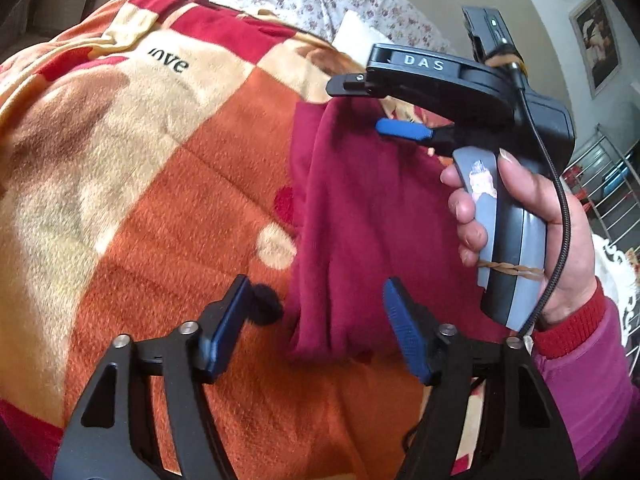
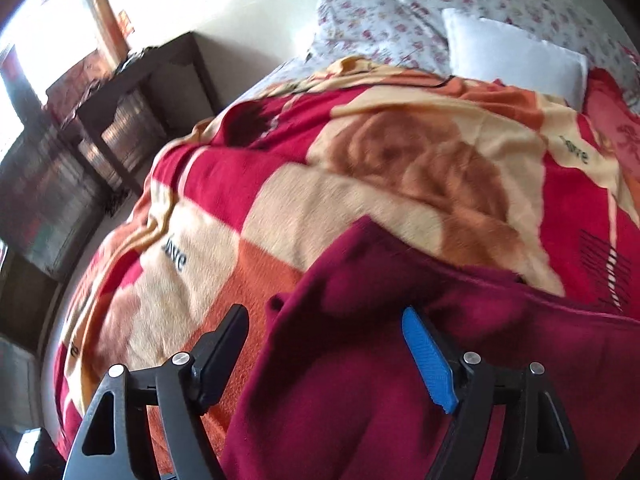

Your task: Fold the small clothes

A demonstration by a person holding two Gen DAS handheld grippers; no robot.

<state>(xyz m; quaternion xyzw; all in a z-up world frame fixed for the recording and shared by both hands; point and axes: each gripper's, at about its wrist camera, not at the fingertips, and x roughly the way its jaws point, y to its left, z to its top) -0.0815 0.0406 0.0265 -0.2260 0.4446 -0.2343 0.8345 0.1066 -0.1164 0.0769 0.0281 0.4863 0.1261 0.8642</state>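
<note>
Bed draped with a patterned blanket (image 1: 168, 208), a maroon garment (image 1: 360, 220) laid on it.
Both hand-held grippers, left (image 1: 316, 324) and right (image 2: 332, 356), are held open above the garment, nothing gripped.

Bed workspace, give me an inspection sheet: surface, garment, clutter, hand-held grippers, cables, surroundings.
Surface: patterned fleece blanket in red, orange and cream, covering the bed.
Job's things: dark red garment lying on the blanket, partly folded lengthwise.
Clutter: white pillow and floral bedding at the head.
Grippers: left hand-held gripper open, straddling the garment's near end; right hand-held gripper open over the garment; nothing pinched.
Cables: black cable on the right unit.
Surroundings: dark shelving, framed picture.
</note>
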